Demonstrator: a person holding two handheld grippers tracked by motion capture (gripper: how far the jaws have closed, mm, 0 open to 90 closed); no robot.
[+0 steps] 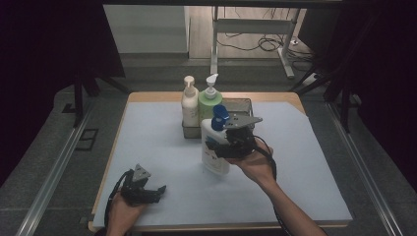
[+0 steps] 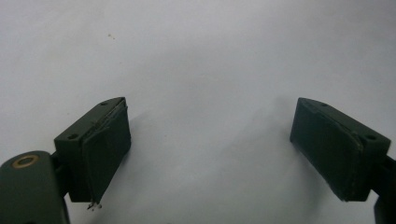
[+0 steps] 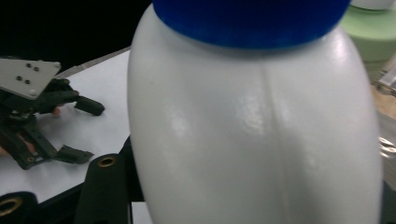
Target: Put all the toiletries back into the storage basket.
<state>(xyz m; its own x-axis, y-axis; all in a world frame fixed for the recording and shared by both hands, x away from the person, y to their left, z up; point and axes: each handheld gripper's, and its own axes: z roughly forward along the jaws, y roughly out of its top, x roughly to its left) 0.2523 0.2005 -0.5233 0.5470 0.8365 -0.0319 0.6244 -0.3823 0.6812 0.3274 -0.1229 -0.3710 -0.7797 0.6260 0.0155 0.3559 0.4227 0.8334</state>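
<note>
Your left tool (image 1: 156, 191) rests wide open on the counter (image 1: 314, 162) while your right tool (image 1: 231, 142) carries the white bottle (image 1: 214, 147); set it upright next, clear of the rack (image 1: 244, 104).

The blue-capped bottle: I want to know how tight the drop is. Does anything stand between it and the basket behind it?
Nothing visible does. The right gripper holds the blue-capped bottle just in front of the basket. Inside, the cream bottle and green bottle take the left half; the right half looks free.
</note>
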